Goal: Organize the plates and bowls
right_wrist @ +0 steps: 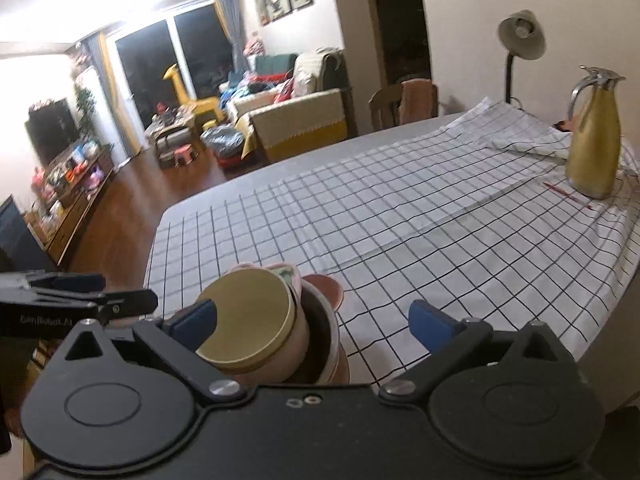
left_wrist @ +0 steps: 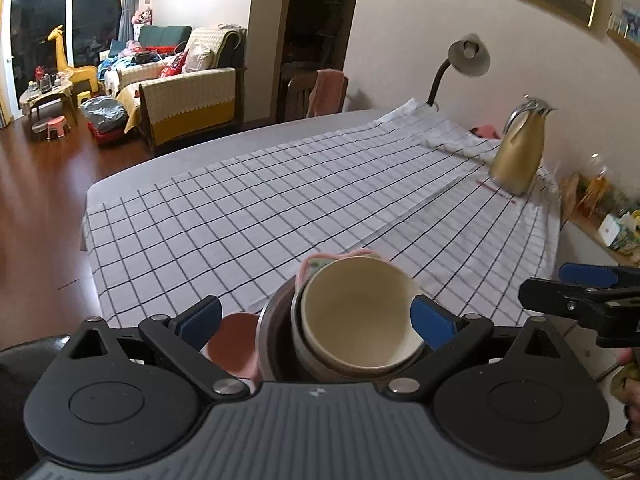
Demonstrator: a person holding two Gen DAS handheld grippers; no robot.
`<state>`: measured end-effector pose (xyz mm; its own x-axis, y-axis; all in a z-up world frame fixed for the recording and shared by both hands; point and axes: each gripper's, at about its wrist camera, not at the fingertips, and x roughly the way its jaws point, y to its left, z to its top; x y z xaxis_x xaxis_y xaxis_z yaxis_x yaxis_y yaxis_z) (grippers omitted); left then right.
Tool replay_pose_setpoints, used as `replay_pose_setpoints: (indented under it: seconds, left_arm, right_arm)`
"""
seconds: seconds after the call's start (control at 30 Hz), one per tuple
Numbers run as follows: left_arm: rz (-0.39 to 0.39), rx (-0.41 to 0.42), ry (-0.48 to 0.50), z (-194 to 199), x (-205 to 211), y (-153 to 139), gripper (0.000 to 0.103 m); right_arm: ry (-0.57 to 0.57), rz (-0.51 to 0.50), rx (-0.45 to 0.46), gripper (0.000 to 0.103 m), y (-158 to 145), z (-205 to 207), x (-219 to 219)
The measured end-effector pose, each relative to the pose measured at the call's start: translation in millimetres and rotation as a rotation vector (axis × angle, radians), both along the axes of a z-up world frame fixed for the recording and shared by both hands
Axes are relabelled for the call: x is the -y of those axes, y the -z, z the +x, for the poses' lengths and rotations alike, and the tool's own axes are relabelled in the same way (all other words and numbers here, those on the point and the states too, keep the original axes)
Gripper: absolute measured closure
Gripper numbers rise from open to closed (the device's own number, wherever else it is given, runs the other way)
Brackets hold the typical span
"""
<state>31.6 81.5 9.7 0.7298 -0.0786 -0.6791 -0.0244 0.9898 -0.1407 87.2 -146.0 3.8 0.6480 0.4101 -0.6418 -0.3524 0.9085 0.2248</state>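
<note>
A stack of nested bowls sits at the near edge of the checked tablecloth. A cream bowl lies on top, tilted, inside a grey one and a dark-lined bowl. A pink bowl sits to the left, and a pink plate rim shows behind. My left gripper is open, with the stack between its blue pads. In the right wrist view the cream bowl sits by the left pad of my open right gripper. The pink bowl is behind.
A gold thermos jug stands at the far right of the table, also in the right wrist view. A desk lamp stands behind it. A shelf with small items runs along the right wall. A chair is at the far end.
</note>
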Motion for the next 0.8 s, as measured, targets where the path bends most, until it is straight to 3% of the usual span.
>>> replay_pose_setpoints:
  seconds: [0.8]
  left_arm:
    - [0.029, 0.069, 0.007, -52, 30, -20, 0.002]
  right_arm:
    - [0.130, 0.043, 0.034, 0.000, -3, -59, 6]
